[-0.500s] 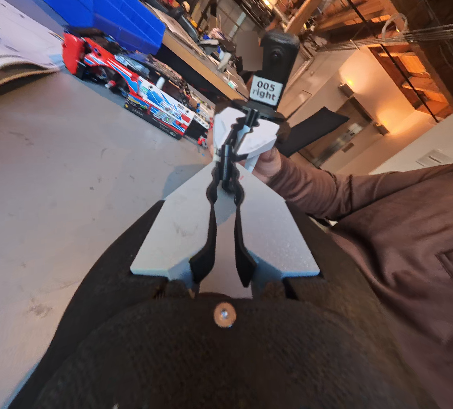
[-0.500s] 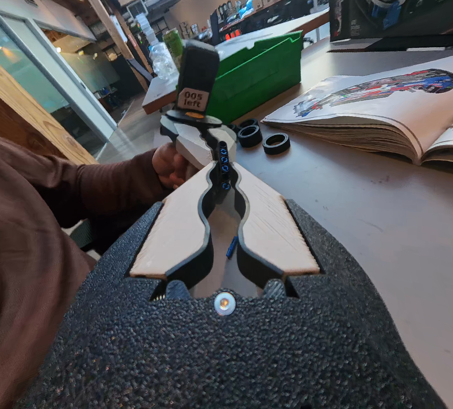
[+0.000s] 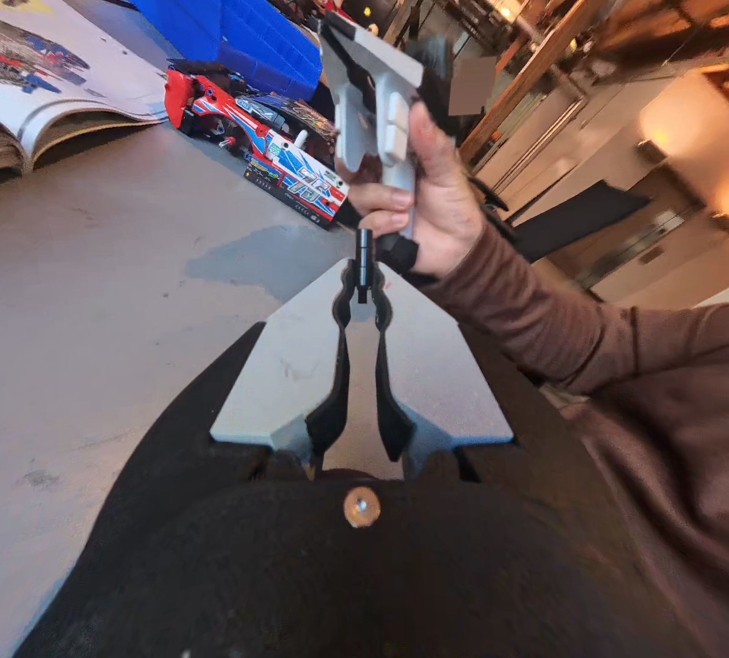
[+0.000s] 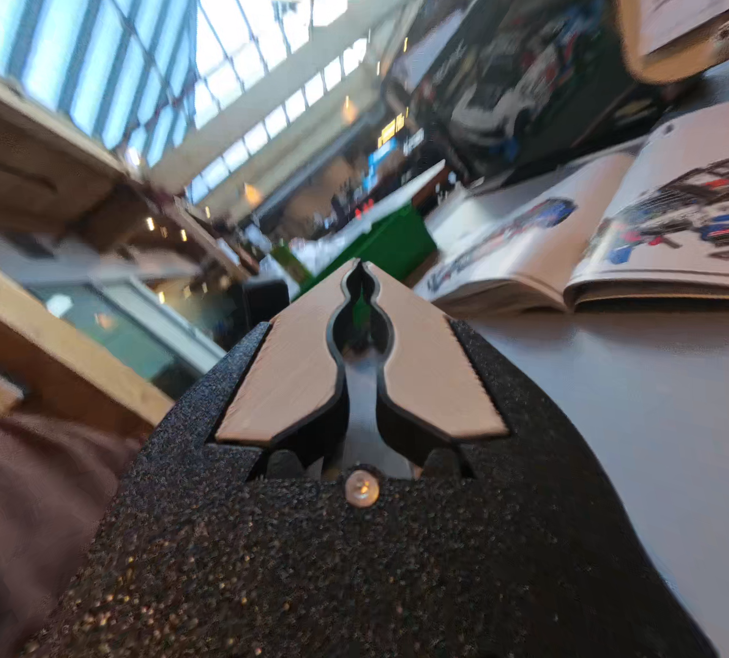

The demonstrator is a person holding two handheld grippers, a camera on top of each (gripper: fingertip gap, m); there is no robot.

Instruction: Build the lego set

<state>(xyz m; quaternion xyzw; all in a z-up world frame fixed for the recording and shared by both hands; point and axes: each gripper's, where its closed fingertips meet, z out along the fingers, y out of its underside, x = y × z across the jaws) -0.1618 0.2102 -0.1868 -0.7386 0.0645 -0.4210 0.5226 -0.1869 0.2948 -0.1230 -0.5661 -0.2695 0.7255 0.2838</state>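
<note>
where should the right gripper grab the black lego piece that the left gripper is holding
Probably the free end of the black lego piece jutting beyond the left gripper. Its lower part is clamped, so only that slim end is bare; come from the far side, fingers across its width.

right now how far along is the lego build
Done: the red, white and blue car body lies on the table, largely assembled but with no wheels visible. In hand: the left gripper is shut on a small black part; the right gripper is shut and holds nothing visible. Left: fitting that part and whatever the open instruction book still calls for.
</note>
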